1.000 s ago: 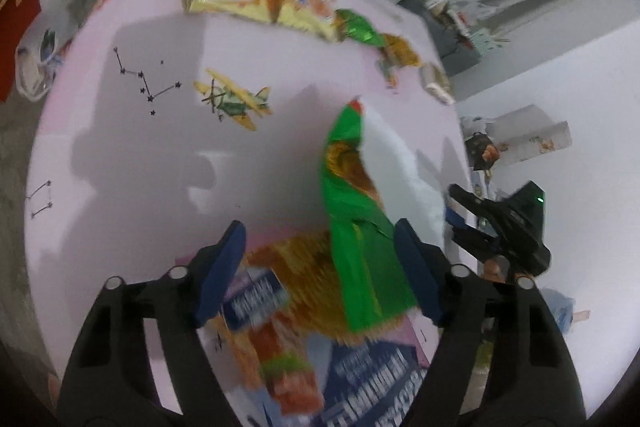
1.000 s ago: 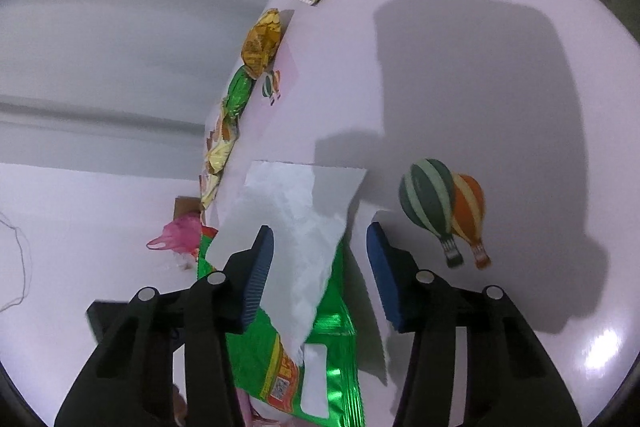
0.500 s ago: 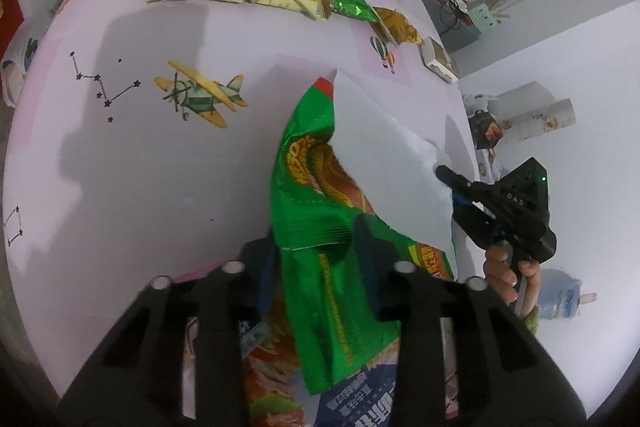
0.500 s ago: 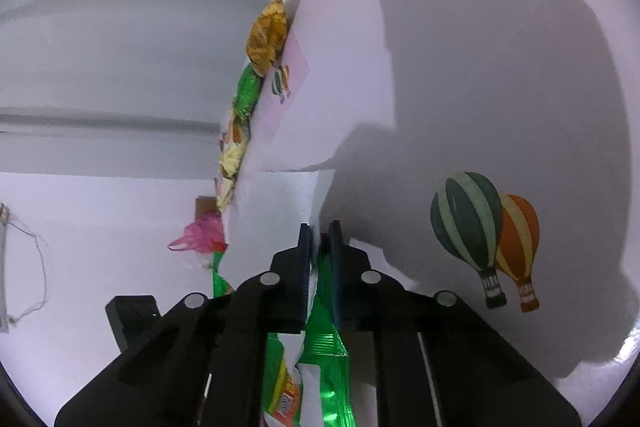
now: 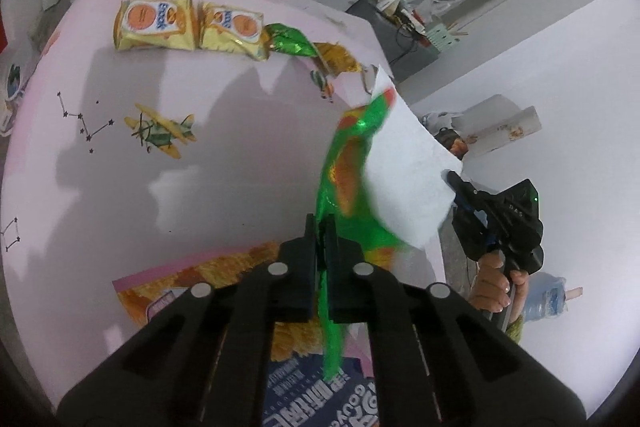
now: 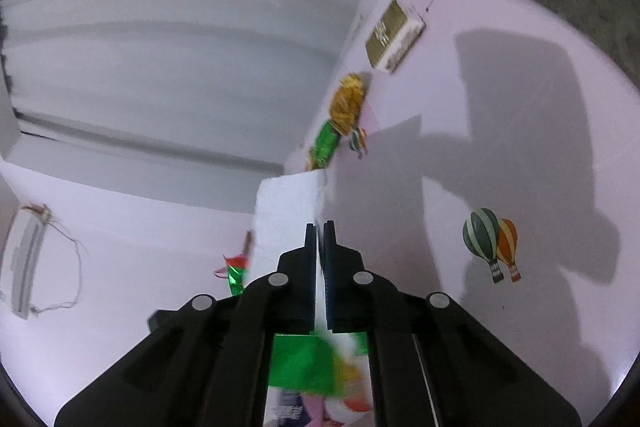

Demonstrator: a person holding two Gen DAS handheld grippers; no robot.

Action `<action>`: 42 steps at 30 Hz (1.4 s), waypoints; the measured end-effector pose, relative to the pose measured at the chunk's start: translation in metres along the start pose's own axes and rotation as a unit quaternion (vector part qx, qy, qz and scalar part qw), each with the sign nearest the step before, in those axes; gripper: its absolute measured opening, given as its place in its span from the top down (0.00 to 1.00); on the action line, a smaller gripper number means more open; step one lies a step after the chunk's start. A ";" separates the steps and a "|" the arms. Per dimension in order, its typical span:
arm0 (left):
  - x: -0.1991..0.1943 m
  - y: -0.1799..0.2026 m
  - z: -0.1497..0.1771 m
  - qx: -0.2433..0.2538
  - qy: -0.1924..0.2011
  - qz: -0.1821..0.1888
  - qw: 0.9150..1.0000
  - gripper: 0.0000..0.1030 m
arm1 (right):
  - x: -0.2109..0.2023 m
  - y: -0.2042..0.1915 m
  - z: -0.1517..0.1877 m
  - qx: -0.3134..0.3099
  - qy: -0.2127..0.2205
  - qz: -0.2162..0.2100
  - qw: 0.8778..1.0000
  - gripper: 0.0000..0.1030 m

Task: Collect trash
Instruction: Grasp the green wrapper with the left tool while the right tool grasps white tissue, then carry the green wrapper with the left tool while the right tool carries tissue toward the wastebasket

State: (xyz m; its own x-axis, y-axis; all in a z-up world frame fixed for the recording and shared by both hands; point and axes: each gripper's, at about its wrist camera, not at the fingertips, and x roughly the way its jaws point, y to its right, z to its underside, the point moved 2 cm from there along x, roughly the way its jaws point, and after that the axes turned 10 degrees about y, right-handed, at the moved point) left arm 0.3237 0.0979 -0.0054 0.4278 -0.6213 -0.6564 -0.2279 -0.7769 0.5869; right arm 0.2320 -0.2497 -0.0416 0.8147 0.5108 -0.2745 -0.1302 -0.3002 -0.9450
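- The left tongs (image 5: 319,227) are closed on a green snack wrapper (image 5: 344,179); the wrapper goes up from the tips and also hangs down under them, and it looks blurred.
- The right tongs (image 6: 319,231) are closed on a white sheet of paper (image 6: 288,211), which stands up in front of the tips. In the left wrist view the same sheet (image 5: 408,171) is just beside the green wrapper, and the right tongs (image 5: 460,187) hold it at its right edge, with a hand (image 5: 494,283) on the handle.
- Both pieces are lifted above the pink table (image 5: 224,163).
- At the far edge of the table lies a row of trash: two yellow snack bags (image 5: 188,25), a crumpled green wrapper (image 5: 290,41), a crumpled gold wrapper (image 5: 336,59) and a small gold box (image 6: 394,35).
- Under the left tongs, at the near edge, lies a large orange and blue snack bag (image 5: 224,283).
- Printed on the table cover are an airplane (image 5: 162,131) and two balloons (image 6: 492,243).
- No container for the trash is visible in either view.
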 end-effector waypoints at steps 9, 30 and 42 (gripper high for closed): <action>-0.014 0.013 0.004 0.001 0.020 0.008 1.000 0.99 | -0.048 0.013 -0.006 0.020 0.029 -0.013 0.999 0.97; -0.058 0.110 0.019 0.134 0.114 0.023 0.984 1.00 | -0.179 0.033 0.014 0.013 0.104 -0.032 0.994 0.98; -0.029 0.189 0.036 0.189 0.101 0.057 0.975 1.00 | -0.261 0.082 -0.002 0.050 0.189 -0.046 0.980 0.98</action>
State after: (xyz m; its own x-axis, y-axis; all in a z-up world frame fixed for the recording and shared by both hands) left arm 0.2369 -0.0346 0.1072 0.5359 -0.7024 -0.4685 -0.5735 -0.7101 0.4085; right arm 0.0100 -0.4090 -0.0466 0.9739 0.1924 -0.1205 -0.0864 -0.1767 -0.9805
